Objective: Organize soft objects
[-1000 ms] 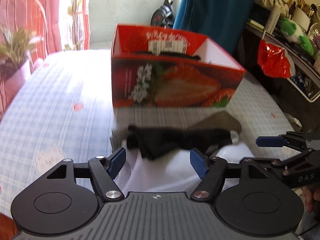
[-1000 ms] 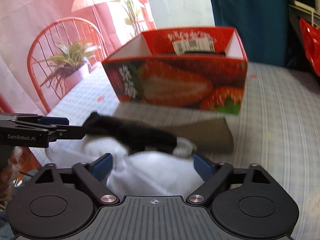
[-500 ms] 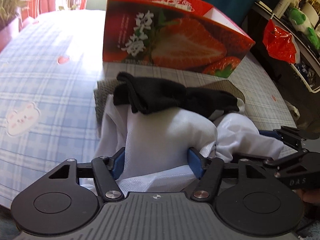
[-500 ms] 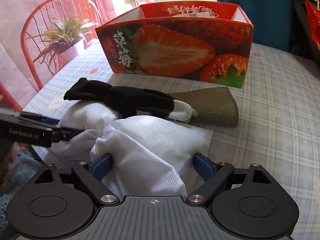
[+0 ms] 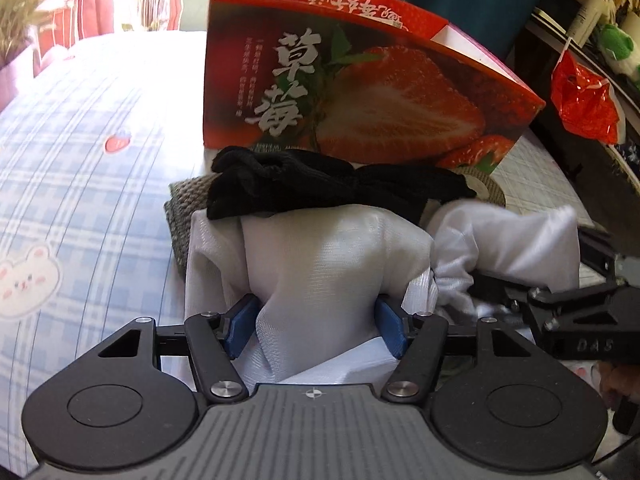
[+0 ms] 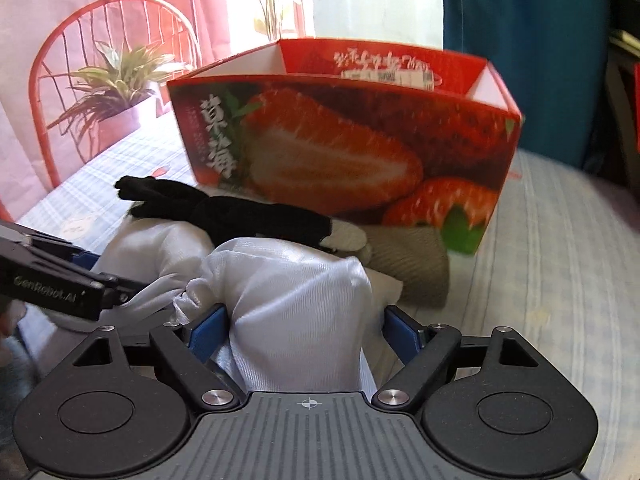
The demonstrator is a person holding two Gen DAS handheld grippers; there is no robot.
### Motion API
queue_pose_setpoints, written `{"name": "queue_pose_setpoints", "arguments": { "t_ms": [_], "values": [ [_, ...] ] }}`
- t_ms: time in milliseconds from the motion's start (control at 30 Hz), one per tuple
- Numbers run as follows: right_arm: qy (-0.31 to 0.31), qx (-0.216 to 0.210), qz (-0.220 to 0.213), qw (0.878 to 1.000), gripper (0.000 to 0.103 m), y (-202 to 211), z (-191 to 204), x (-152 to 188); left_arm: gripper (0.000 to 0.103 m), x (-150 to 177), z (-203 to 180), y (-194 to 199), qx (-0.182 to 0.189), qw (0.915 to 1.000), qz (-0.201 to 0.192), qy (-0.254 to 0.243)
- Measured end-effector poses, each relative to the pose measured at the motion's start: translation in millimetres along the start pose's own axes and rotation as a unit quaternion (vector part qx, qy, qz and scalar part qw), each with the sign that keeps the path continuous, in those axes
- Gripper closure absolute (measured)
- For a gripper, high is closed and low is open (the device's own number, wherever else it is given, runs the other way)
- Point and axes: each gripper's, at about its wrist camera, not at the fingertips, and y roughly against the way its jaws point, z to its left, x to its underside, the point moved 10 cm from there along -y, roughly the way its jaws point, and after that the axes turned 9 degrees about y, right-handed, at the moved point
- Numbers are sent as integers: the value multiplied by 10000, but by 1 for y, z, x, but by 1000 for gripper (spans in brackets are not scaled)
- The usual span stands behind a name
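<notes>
A white cloth [image 5: 320, 264] lies bunched on the table in front of a red strawberry box [image 5: 360, 92]. A black sock [image 5: 320, 188] lies across its far edge, over a folded olive knit cloth [image 5: 180, 216]. My left gripper [image 5: 316, 326] is open with a fold of white cloth between its blue pads. My right gripper [image 6: 306, 334] is open too, with another fold of the white cloth [image 6: 296, 304] between its pads. The black sock [image 6: 224, 212], the olive cloth [image 6: 412, 268] and the box [image 6: 344, 160] show in the right wrist view.
The table has a blue checked cover [image 5: 80, 184]. A red chair [image 6: 100, 60] and a potted plant [image 6: 116, 92] stand at the left. A red bag [image 5: 584, 100] hangs on a cluttered shelf at the right. A teal curtain [image 6: 520, 48] hangs behind the box.
Both grippers have come down and forward onto the pile, so the white cloth now sits between each pair of pads. The pile looks closer to the box.
</notes>
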Motion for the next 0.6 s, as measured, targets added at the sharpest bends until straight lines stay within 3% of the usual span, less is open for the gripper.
{"name": "queue_pose_setpoints", "arguments": {
  "t_ms": [400, 600],
  "values": [
    [-653, 109, -367, 9971, 16, 20, -3, 18, 33, 12, -5, 4, 9, 9993, -335, -162],
    [-830, 447, -1064, 9899, 14, 58, -25, -10, 33, 15, -2, 8, 36, 9992, -378, -104]
  ]
}}
